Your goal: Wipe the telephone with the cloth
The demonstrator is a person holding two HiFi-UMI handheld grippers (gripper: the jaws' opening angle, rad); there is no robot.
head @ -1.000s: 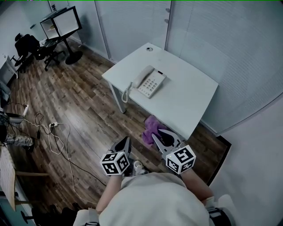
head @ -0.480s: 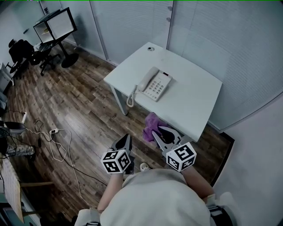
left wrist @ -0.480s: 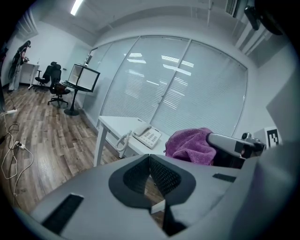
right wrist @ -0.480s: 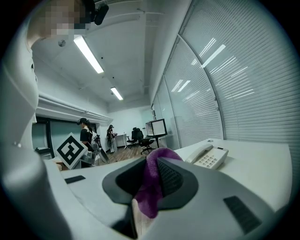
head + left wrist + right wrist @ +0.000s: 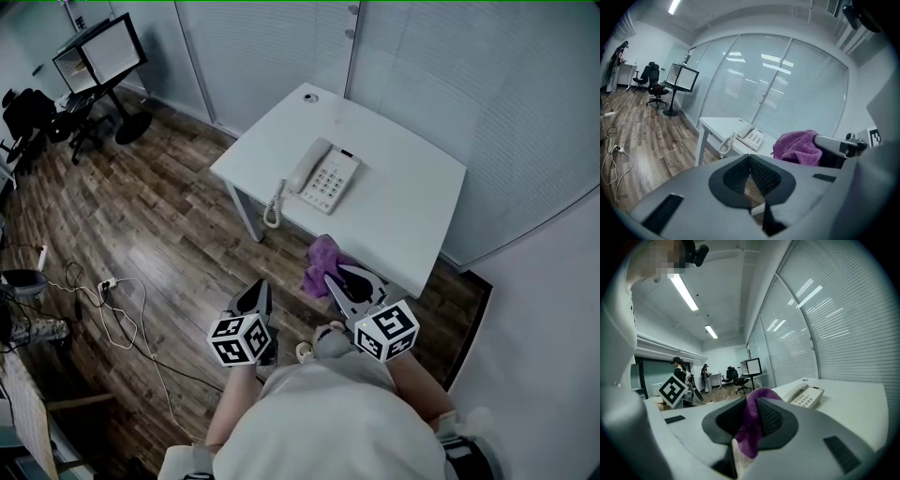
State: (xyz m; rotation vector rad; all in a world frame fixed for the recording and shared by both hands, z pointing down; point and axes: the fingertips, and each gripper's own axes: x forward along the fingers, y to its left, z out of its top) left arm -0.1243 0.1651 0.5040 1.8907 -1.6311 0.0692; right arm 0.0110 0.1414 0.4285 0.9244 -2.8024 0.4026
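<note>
Right gripper view: right claw pinches the purple cloth; left claw is pressed together, empty.

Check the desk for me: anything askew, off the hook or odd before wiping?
Nothing stands out. The telephone lies flat on the table, handset cradled, coiled cord dangling over the edge. The cloth is clamped in the right gripper; the left gripper is shut, empty.

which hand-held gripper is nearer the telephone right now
Right. The right hand-held gripper, shut on the purple cloth, is by the table's near edge, facing the telephone. The left hand-held gripper, shut and empty, hangs over the floor, farther back.
</note>
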